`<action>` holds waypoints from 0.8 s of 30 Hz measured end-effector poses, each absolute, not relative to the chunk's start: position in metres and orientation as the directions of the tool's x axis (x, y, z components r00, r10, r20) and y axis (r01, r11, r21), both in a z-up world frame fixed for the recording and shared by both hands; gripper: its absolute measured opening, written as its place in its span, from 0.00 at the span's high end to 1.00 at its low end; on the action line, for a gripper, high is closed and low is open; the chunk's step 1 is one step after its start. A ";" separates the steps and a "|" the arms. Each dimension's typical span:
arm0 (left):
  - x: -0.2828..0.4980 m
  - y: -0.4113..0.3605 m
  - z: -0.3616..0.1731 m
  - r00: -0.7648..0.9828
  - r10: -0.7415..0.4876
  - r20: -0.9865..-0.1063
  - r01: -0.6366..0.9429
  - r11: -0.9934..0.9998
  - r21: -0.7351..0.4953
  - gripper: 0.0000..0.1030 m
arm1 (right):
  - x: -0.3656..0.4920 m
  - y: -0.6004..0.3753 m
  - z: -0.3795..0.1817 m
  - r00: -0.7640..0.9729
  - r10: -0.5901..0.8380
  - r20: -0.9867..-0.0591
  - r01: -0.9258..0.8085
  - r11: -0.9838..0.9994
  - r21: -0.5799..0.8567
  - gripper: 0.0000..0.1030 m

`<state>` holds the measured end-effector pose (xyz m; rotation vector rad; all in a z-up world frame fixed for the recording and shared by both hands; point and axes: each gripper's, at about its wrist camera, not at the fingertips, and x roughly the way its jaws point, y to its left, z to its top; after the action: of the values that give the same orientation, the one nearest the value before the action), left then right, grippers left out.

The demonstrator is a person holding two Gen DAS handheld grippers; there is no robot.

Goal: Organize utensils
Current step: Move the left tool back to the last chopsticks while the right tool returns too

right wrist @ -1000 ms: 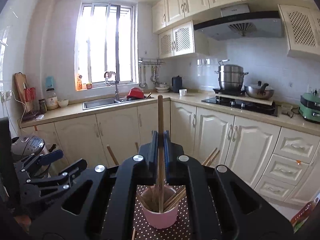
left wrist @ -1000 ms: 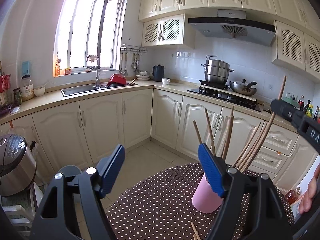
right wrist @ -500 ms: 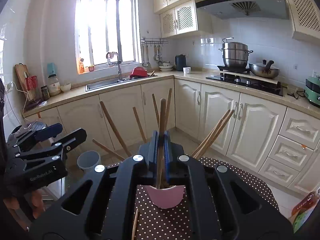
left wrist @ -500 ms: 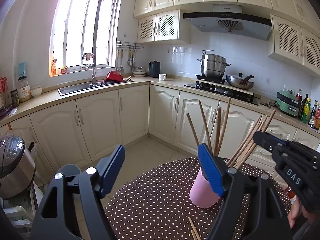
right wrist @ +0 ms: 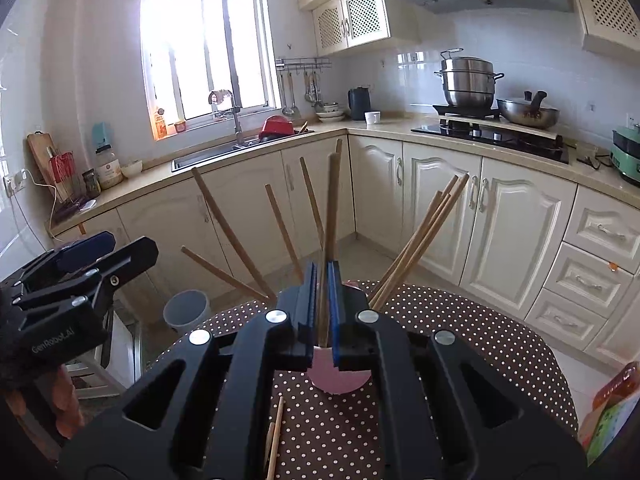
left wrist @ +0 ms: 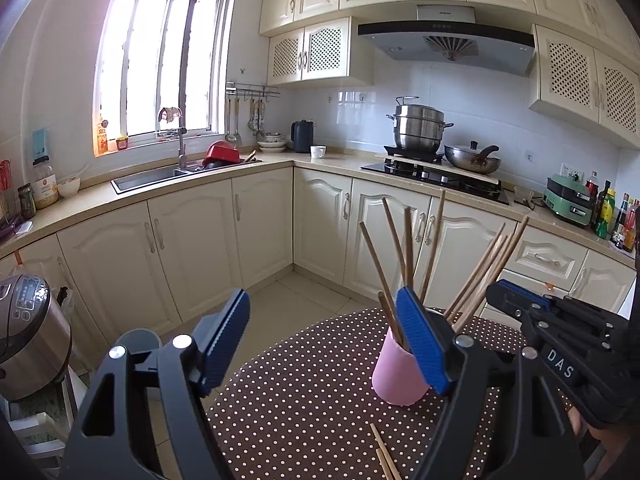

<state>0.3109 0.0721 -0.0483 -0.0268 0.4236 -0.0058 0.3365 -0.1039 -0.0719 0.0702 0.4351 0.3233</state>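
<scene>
Right gripper [right wrist: 323, 308] was clamped on a chopstick [right wrist: 331, 208] mid-shaft over the pink cup [right wrist: 340, 376]; probably light, stiff, slippery. Left gripper [left wrist: 324, 344] gaped, empty.

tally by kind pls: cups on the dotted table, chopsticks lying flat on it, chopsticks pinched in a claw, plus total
pink cup: 1
chopsticks lying flat on the table: 2
chopstick pinched in the right claw: 1
total: 4
</scene>
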 end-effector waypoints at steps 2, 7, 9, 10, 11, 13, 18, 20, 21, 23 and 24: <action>0.307 0.070 -0.048 0.912 -0.012 -0.410 0.003 1.000 -0.023 0.28 | 0.333 -0.105 -0.071 0.858 0.323 -0.400 -0.293 0.946 0.134 0.88; 0.295 0.066 -0.044 0.915 -0.020 -0.404 0.013 1.000 -0.022 0.28 | 0.320 -0.110 -0.066 0.866 0.322 -0.383 -0.289 0.947 0.142 0.63; 0.289 0.065 -0.043 0.916 -0.026 -0.401 0.019 1.000 -0.022 0.28 | 0.314 -0.111 -0.063 0.869 0.321 -0.375 -0.289 0.947 0.141 0.59; 0.287 0.065 -0.043 0.916 -0.027 -0.401 0.020 1.000 -0.021 0.28 | 0.310 -0.112 -0.061 0.870 0.321 -0.373 -0.291 0.947 0.137 0.59; 0.284 0.064 -0.043 0.916 -0.029 -0.401 0.022 1.000 -0.021 0.28 | 0.306 -0.112 -0.060 0.872 0.320 -0.371 -0.291 0.947 0.134 0.59; 0.279 0.063 -0.044 0.914 -0.031 -0.404 0.024 0.999 -0.022 0.28 | 0.299 -0.112 -0.059 0.873 0.321 -0.367 -0.291 0.947 0.134 0.59; 0.263 0.060 -0.046 0.912 -0.042 -0.408 0.035 0.999 -0.025 0.27 | 0.280 -0.117 -0.061 0.873 0.322 -0.367 -0.291 0.947 0.140 0.57; 0.255 0.058 -0.049 0.910 -0.046 -0.412 0.040 0.999 -0.025 0.26 | 0.273 -0.118 -0.064 0.870 0.323 -0.372 -0.289 0.946 0.145 0.57; 0.250 0.057 -0.051 0.908 -0.052 -0.416 0.045 0.999 -0.026 0.25 | 0.270 -0.120 -0.066 0.870 0.322 -0.374 -0.288 0.946 0.146 0.57; 0.243 0.054 -0.055 0.902 -0.063 -0.427 0.057 0.998 -0.025 0.24 | 0.263 -0.120 -0.072 0.863 0.325 -0.387 -0.290 0.946 0.146 0.57; 0.240 0.053 -0.058 0.899 -0.066 -0.433 0.062 0.998 -0.023 0.24 | 0.261 -0.120 -0.075 0.861 0.325 -0.391 -0.290 0.946 0.147 0.57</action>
<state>0.2400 0.0530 -0.0577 -0.0092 0.4481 -0.0658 0.2606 -0.1198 -0.0750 0.0839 0.4248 0.3229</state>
